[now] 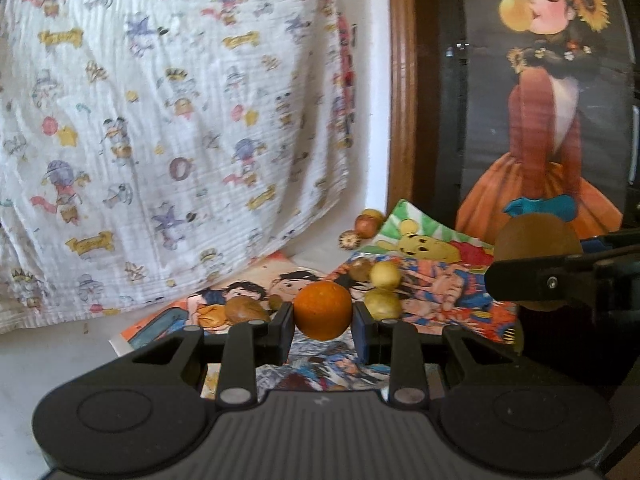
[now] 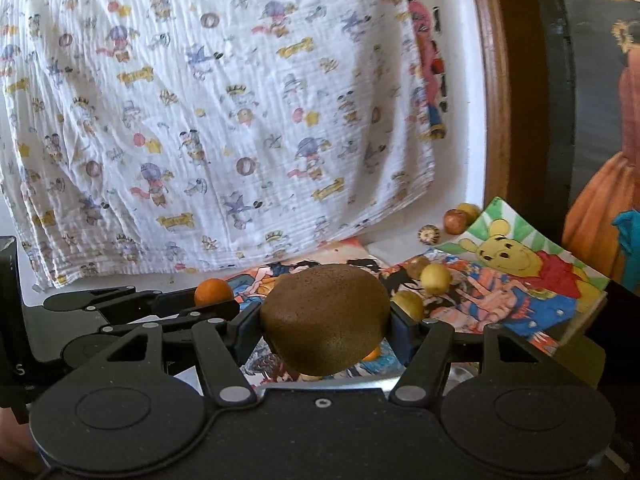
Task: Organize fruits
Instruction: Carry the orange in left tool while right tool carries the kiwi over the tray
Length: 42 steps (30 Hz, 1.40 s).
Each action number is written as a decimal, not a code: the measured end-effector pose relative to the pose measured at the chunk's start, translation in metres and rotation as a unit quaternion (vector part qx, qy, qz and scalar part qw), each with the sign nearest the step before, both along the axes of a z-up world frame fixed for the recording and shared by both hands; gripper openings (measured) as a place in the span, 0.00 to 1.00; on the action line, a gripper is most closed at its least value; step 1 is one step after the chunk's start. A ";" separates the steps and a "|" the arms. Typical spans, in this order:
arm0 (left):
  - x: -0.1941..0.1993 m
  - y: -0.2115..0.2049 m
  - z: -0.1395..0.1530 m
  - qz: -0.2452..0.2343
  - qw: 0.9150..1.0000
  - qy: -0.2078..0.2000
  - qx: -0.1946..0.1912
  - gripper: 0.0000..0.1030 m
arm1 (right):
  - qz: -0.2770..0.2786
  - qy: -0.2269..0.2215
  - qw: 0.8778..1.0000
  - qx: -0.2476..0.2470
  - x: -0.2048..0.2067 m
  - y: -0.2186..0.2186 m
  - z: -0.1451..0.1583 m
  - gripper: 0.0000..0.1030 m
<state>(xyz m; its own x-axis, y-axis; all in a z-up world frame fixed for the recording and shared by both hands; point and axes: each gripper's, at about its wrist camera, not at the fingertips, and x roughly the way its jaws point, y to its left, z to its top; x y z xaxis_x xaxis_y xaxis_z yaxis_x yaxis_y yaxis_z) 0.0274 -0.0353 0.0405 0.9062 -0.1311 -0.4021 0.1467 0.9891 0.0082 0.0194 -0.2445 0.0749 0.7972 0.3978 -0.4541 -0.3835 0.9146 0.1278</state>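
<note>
My left gripper point(image 1: 323, 314) is shut on an orange point(image 1: 323, 310), held above the cartoon-printed papers point(image 1: 440, 292). My right gripper point(image 2: 325, 322) is shut on a brown kiwi point(image 2: 325, 320). In the left wrist view the kiwi point(image 1: 536, 240) and the right gripper's black fingers point(image 1: 560, 276) show at the right. The right wrist view shows the orange point(image 2: 213, 291) in the left gripper's fingers point(image 2: 192, 308) at the left. Two yellow-green fruits point(image 1: 384, 290) and a brown one point(image 1: 360, 268) lie on the papers. A brown fruit point(image 1: 246, 310) lies left of the orange.
A white cartoon-print cloth point(image 1: 168, 128) hangs behind. A reddish fruit point(image 1: 366, 224), a yellow one point(image 1: 371, 213) and a small patterned ball point(image 1: 349, 239) lie by the wall near a wooden frame point(image 1: 402, 80). A Pooh-bear picture point(image 2: 516, 256) leans at the right. The painted-girl panel point(image 1: 540, 100) stands behind.
</note>
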 end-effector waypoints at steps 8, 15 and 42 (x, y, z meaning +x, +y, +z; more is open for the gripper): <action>-0.027 -0.017 -0.008 -0.022 1.000 0.008 0.000 0.32 | -0.013 0.006 1.000 0.002 -0.032 -0.021 -0.011 0.64; -0.036 -0.024 -0.029 -0.031 0.999 0.034 -0.001 0.32 | -0.018 0.023 1.000 0.001 -0.036 -0.030 -0.028 0.64; -0.009 -0.026 -0.139 -0.032 0.980 0.195 0.001 0.32 | -0.015 0.161 0.984 -0.076 0.017 -0.023 -0.173 0.64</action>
